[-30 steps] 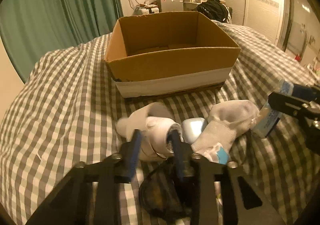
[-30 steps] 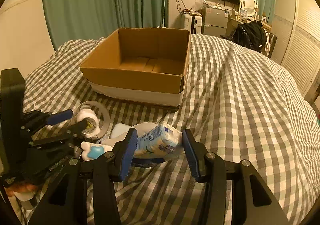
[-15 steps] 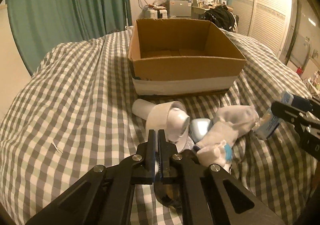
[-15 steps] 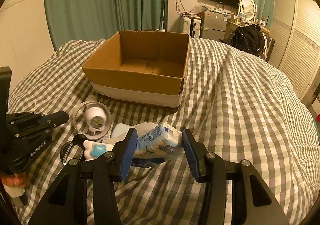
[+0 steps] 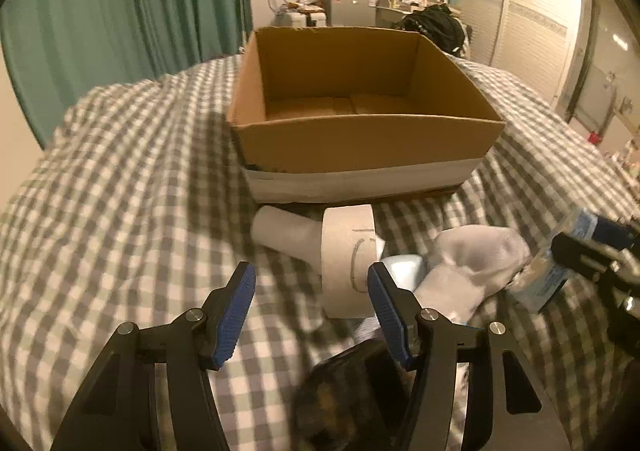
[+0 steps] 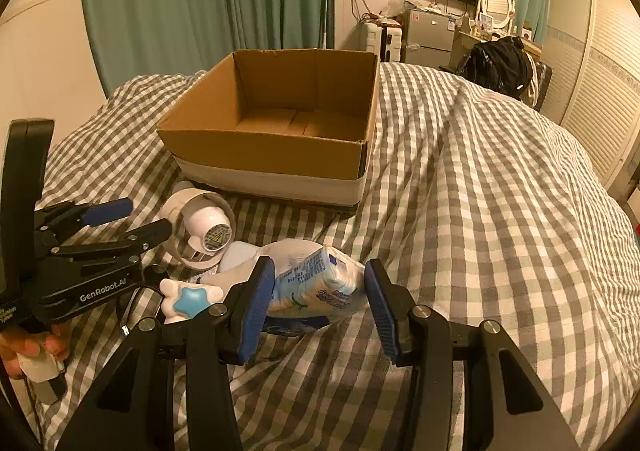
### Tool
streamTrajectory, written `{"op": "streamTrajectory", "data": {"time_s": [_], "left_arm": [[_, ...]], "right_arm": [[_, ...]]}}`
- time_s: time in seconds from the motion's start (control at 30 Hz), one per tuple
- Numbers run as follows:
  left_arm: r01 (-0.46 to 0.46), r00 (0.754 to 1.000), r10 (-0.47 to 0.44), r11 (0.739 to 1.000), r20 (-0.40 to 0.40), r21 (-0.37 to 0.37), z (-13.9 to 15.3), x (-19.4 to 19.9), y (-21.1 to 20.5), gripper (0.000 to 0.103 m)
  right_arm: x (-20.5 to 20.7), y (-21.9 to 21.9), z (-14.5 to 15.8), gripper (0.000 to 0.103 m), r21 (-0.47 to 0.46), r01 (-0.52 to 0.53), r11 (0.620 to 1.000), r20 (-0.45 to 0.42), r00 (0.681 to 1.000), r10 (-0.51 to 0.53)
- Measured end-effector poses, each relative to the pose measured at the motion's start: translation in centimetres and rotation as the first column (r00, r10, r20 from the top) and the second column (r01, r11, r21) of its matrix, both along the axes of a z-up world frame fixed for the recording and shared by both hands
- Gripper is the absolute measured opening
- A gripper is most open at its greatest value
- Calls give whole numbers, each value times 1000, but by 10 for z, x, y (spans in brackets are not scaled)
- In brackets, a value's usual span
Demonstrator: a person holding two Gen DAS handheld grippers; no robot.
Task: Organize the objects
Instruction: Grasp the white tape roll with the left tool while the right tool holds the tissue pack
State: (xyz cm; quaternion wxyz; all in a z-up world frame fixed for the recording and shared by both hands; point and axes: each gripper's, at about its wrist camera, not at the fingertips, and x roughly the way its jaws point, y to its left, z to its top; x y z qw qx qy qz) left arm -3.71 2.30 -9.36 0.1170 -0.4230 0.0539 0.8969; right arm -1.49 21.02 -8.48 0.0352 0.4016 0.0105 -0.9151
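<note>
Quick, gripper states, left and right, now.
Left gripper: open, holding nothing, the tape roll just ahead by its right finger.
Right gripper: open, fingers either side of the tissue pack, not clamped on it.

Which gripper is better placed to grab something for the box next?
Right. The right gripper already brackets the tissue pack, jaws open. The left gripper is open beside the tape roll, with nothing between its fingers.
</note>
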Motion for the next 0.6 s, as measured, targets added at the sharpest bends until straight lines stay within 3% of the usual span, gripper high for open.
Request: {"op": "streamTrajectory", "data": {"time_s": [0.3, 0.33, 0.37, 0.4, 0.6], "left_arm": [[59, 998, -59, 998, 12, -1, 3, 3, 17, 60], [65, 998, -65, 998, 23, -1, -1, -1, 19, 56], [70, 997, -70, 998, 35, 2, -4, -3, 20, 40], [72, 996, -72, 997, 51, 3, -7, -6, 21, 30], [87, 996, -87, 996, 37, 0, 0, -2, 23, 30]], "right_arm": [[-2, 0, -2, 47, -1, 0, 1000, 9, 1000, 0], [-2, -1, -2, 47, 1, -1, 1000, 9, 1000, 1], [-2, -1, -1, 47, 2, -1, 1000, 8, 1000, 1], [-3, -1, -1, 47, 2, 0, 1000, 7, 1000, 0], [1, -2, 3, 47, 12, 2, 1000, -8, 1000, -2]]}}
